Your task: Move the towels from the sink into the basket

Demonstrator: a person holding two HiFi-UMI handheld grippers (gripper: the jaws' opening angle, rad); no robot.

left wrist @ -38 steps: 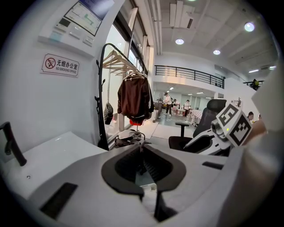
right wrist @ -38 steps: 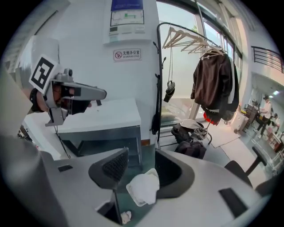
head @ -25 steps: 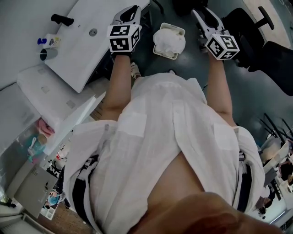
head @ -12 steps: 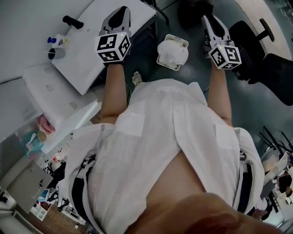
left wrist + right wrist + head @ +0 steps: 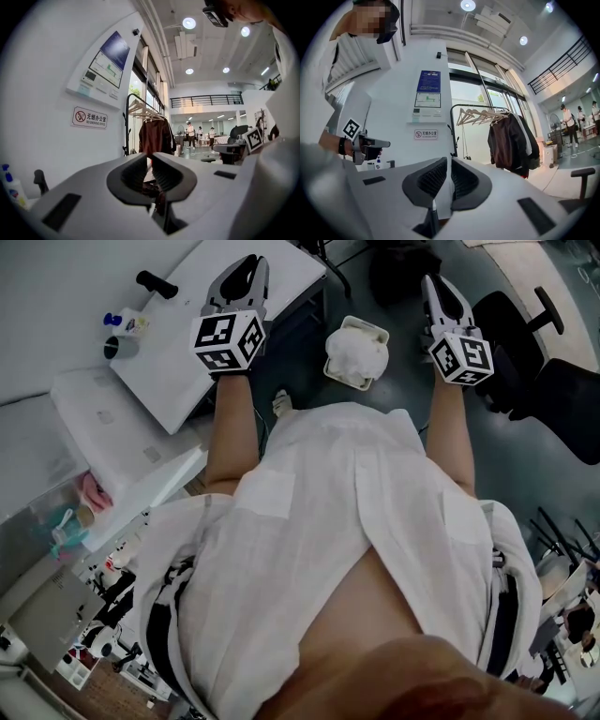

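Note:
A small white basket (image 5: 375, 330) stands on the dark floor between my two arms, and white towels (image 5: 357, 354) are piled in it. The white sink (image 5: 187, 343) with its black tap (image 5: 156, 284) lies at the upper left; no towel shows on it. My left gripper (image 5: 249, 261) hovers over the sink's right part, its jaws almost together and opening, with nothing between them (image 5: 150, 157). My right gripper (image 5: 432, 281) is held right of the basket and apart from it, its jaws closing on nothing (image 5: 449, 161).
Small bottles (image 5: 124, 322) and a cup (image 5: 116, 347) stand at the sink's left end. A black office chair (image 5: 534, 343) is at the right. A clothes rack with dark coats (image 5: 513, 140) stands ahead by the wall. The person's white shirt fills the lower head view.
The right gripper's jaws have come together from open. The left gripper has moved left, over the sink. The basket and its towels have stayed put.

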